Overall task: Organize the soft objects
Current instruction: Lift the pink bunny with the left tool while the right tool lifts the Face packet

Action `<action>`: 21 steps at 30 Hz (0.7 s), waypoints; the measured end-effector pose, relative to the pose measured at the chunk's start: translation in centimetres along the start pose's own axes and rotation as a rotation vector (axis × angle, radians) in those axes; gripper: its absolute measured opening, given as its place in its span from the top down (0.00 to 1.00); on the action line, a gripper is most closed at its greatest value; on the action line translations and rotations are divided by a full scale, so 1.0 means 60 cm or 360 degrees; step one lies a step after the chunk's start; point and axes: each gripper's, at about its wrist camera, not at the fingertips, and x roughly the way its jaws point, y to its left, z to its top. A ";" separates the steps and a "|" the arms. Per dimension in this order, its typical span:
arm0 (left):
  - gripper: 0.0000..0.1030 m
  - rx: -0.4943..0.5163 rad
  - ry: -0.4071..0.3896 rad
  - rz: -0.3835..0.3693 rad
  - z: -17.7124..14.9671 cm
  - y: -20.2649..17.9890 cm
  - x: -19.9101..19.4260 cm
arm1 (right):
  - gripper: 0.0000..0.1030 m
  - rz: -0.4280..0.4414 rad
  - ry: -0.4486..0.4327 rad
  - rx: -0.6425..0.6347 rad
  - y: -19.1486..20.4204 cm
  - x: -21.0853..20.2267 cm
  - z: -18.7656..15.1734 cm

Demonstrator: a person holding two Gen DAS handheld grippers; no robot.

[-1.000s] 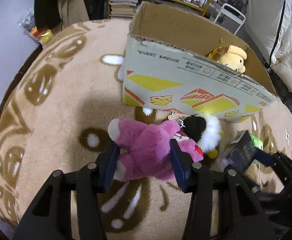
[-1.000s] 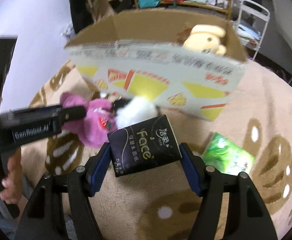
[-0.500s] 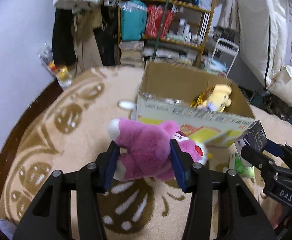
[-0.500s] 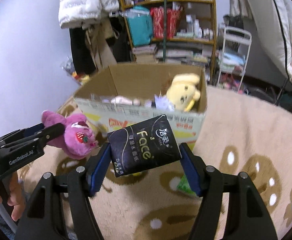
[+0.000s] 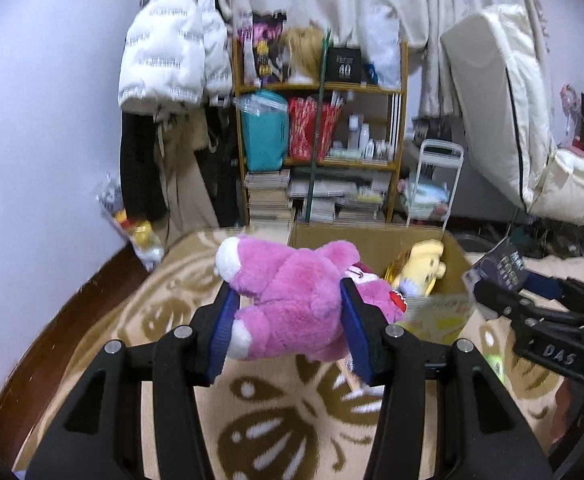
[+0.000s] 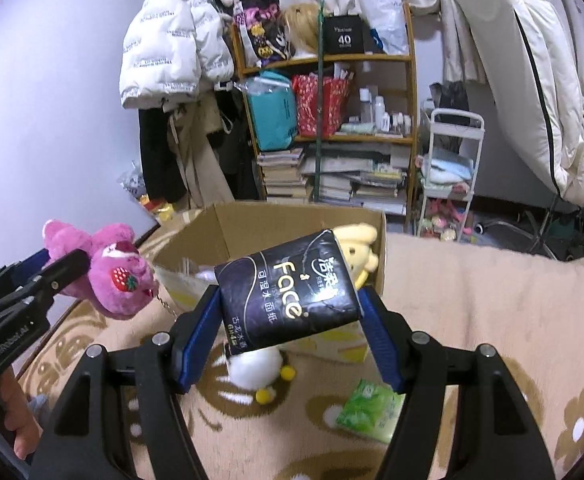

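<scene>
My left gripper [image 5: 289, 320] is shut on a pink plush bear [image 5: 292, 300], lifted above the rug in front of the open cardboard box [image 5: 372, 236]. From the right wrist view the bear [image 6: 107, 268] hangs at the left, level with the box rim [image 6: 300, 212]. My right gripper [image 6: 289, 316] is shut on a black tissue pack [image 6: 287, 292] marked "Face", held up before the box. A yellow plush [image 5: 424, 264] lies inside the box. On the rug below sit a white plush with yellow feet [image 6: 255, 368] and a green tissue pack [image 6: 372, 412].
A beige patterned rug [image 5: 275, 440] covers the floor. Behind the box stand a wooden shelf [image 5: 320, 128] with books and bags, hanging coats [image 5: 171, 80], a white cart [image 6: 448, 176] and a leaning white mattress [image 5: 504, 120]. A person's hand [image 6: 11, 416] grips the left tool's handle.
Both grippers rose off the rug with their loads and tilted up; the room behind came into view. The bear and the tissue pack now hang at box-rim height. The white plush stayed on the rug.
</scene>
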 end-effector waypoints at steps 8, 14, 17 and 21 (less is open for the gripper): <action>0.52 0.0055 -0.0133 -0.0029 0.055 -0.012 0.000 | 0.30 0.0007 -0.0094 -0.0091 0.002 0.002 0.042; 0.52 0.0135 -0.0205 -0.0014 0.096 -0.024 0.018 | 0.30 0.0020 -0.0149 -0.0117 -0.007 0.013 0.084; 0.52 0.0146 -0.0197 -0.0014 0.110 -0.031 0.038 | 0.30 0.0048 -0.0159 -0.0116 -0.014 0.024 0.108; 0.52 0.0147 -0.0192 -0.0020 0.121 -0.038 0.065 | 0.30 0.0038 -0.0173 -0.0186 -0.014 0.037 0.126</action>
